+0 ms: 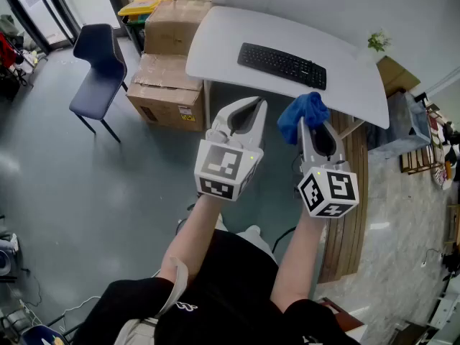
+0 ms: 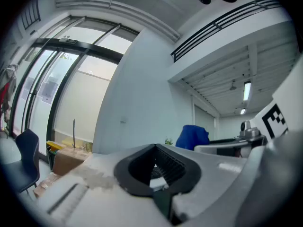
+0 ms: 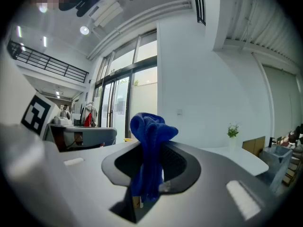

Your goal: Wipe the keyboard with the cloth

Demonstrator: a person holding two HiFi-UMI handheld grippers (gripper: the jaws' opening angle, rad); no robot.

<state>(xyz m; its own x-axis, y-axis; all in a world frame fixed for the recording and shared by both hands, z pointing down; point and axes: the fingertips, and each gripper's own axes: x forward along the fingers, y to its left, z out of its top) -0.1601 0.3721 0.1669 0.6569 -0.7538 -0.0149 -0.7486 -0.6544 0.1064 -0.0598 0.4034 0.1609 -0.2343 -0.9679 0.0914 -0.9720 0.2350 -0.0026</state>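
Head view, from the bottom of the frame upward: two bare forearms (image 1: pixel 194 239) reach up to the two grippers at centre. The left gripper (image 1: pixel 255 105), just left of centre, has its jaws drawn together at the tips, leaving only the hollow between the black pads, and nothing sits in it. In the left gripper view (image 2: pixel 154 148) a slice of the keyboard (image 2: pixel 158 171) shows through that hollow. The right gripper (image 1: pixel 310 129), just right of centre, is clamped on the blue cloth (image 1: pixel 302 113), which bunches above the jaw tips. In the right gripper view (image 3: pixel 151 150) the cloth (image 3: pixel 149 136) runs pinched down the middle of the pads and bulges over their top. Higher in the head view lies the white table (image 1: pixel 215 42), with the black keyboard (image 1: pixel 282 65) slanted across its upper middle, apart from the cloth and both grippers. A small plant (image 1: pixel 377 42) stands at the table's upper right corner. Left of the table sit cardboard boxes (image 1: pixel 165 92), and a dark blue chair (image 1: pixel 100 63) is at upper left
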